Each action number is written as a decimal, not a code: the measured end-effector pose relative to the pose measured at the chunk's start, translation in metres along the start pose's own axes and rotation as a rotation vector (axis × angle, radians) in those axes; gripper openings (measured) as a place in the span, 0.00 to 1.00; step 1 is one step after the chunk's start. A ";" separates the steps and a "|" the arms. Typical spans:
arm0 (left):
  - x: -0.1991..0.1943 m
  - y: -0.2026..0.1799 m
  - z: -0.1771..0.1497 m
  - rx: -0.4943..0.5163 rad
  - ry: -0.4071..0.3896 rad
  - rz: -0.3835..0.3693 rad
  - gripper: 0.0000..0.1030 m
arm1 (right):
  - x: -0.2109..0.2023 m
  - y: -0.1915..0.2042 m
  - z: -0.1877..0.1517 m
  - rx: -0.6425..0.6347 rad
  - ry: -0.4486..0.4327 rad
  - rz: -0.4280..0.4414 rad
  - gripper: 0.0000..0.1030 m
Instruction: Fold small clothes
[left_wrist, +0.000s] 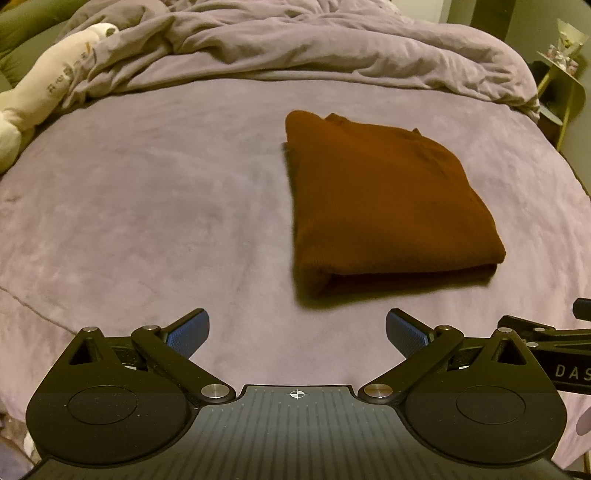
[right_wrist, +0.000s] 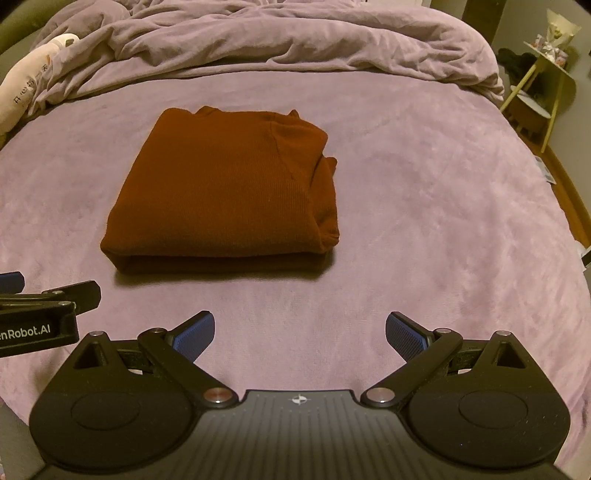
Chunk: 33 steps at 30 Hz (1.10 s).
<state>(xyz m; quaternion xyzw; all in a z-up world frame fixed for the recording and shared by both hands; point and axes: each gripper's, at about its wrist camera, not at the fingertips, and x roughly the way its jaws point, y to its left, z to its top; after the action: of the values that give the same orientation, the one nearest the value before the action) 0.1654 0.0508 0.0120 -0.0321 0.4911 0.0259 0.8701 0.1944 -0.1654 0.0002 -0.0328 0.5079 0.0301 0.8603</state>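
A rust-brown knit garment (left_wrist: 380, 199) lies folded into a thick rectangle on the purple bedspread (left_wrist: 147, 206). It also shows in the right wrist view (right_wrist: 221, 192), left of centre. My left gripper (left_wrist: 297, 332) is open and empty, held short of the garment's near edge and to its left. My right gripper (right_wrist: 300, 334) is open and empty, held short of the garment and to its right. The left gripper's side shows at the left edge of the right wrist view (right_wrist: 48, 310).
A crumpled purple duvet (left_wrist: 295, 48) is bunched along the far side of the bed. A white plush toy (left_wrist: 48, 81) lies at the far left. A small side table (right_wrist: 546, 70) with items stands off the bed at the right.
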 end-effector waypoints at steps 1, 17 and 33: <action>0.000 0.000 0.000 0.000 0.000 -0.001 1.00 | 0.000 0.000 0.000 0.001 -0.001 0.000 0.96; 0.001 -0.005 -0.003 0.017 0.004 -0.003 1.00 | 0.000 0.000 -0.002 0.010 0.001 0.010 0.96; 0.001 -0.006 -0.004 0.021 0.004 0.000 1.00 | -0.001 -0.001 -0.003 0.015 -0.005 0.017 0.96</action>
<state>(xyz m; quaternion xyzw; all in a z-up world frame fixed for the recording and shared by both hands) 0.1632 0.0447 0.0092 -0.0228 0.4931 0.0208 0.8694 0.1913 -0.1663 -0.0003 -0.0220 0.5064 0.0338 0.8614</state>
